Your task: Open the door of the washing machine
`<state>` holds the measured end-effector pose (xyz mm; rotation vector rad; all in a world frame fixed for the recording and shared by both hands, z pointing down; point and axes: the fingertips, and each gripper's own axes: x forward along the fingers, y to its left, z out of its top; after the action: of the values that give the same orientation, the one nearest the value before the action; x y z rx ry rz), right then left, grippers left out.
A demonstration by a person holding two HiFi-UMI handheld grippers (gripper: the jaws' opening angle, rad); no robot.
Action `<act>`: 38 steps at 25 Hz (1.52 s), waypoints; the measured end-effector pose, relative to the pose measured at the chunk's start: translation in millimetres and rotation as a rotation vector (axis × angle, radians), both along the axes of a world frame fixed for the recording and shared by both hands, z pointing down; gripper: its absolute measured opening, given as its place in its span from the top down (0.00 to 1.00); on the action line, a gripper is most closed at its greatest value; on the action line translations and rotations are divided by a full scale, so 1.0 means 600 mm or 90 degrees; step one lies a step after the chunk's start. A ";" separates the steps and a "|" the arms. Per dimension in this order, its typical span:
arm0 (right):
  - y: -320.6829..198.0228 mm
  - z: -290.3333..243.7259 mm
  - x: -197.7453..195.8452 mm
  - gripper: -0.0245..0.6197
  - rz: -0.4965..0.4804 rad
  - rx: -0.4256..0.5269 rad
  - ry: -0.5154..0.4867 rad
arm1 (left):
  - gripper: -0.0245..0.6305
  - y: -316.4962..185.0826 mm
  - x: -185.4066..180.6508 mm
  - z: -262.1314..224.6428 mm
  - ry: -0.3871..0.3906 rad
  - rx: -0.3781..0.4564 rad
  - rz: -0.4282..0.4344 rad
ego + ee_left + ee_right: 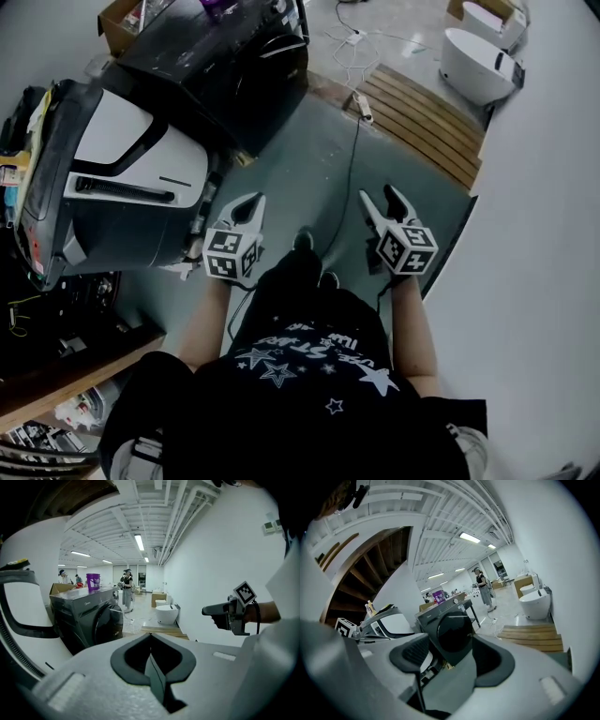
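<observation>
1. Left gripper [249, 204]: my fingers [157, 677] pressed together, holding nothing, over the floor [309, 178].
2. Right gripper [380, 199]: my fingers [410, 656] spread, nothing held.
3. Washer [220, 70]: dark front-loader, ahead and to my left, well apart from both grippers.
4. Door [452, 634]: round, dark, shut.
5. White machine [122, 178]: just left of the left gripper.

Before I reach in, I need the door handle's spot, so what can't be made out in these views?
Door handle: the door is dark in the right gripper view; no handle shows.
Washing machine base: hidden behind the left gripper in its view.
Head view: the machine's front is in shadow.
</observation>
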<state>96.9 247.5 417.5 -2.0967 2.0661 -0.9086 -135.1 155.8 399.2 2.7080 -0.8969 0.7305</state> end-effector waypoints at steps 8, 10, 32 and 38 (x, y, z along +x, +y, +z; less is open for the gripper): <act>-0.127 0.034 0.068 0.51 -0.016 -0.034 0.023 | 0.95 -0.137 0.068 0.038 0.032 -0.021 -0.020; -0.181 0.037 0.092 0.51 -0.019 -0.041 0.031 | 0.95 -0.185 0.088 0.055 0.033 -0.029 -0.022; -0.727 0.099 0.190 0.51 -0.189 -0.140 0.109 | 0.95 -0.666 0.236 0.181 -0.040 -0.060 -0.003; -0.812 0.123 0.182 0.51 -0.239 -0.135 0.124 | 0.95 -0.690 0.224 0.184 -0.010 -0.088 -0.094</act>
<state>205.9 -239.9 491.5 -1.9960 2.6342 -1.0431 -0.7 -258.3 509.6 2.4894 -0.9997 0.7545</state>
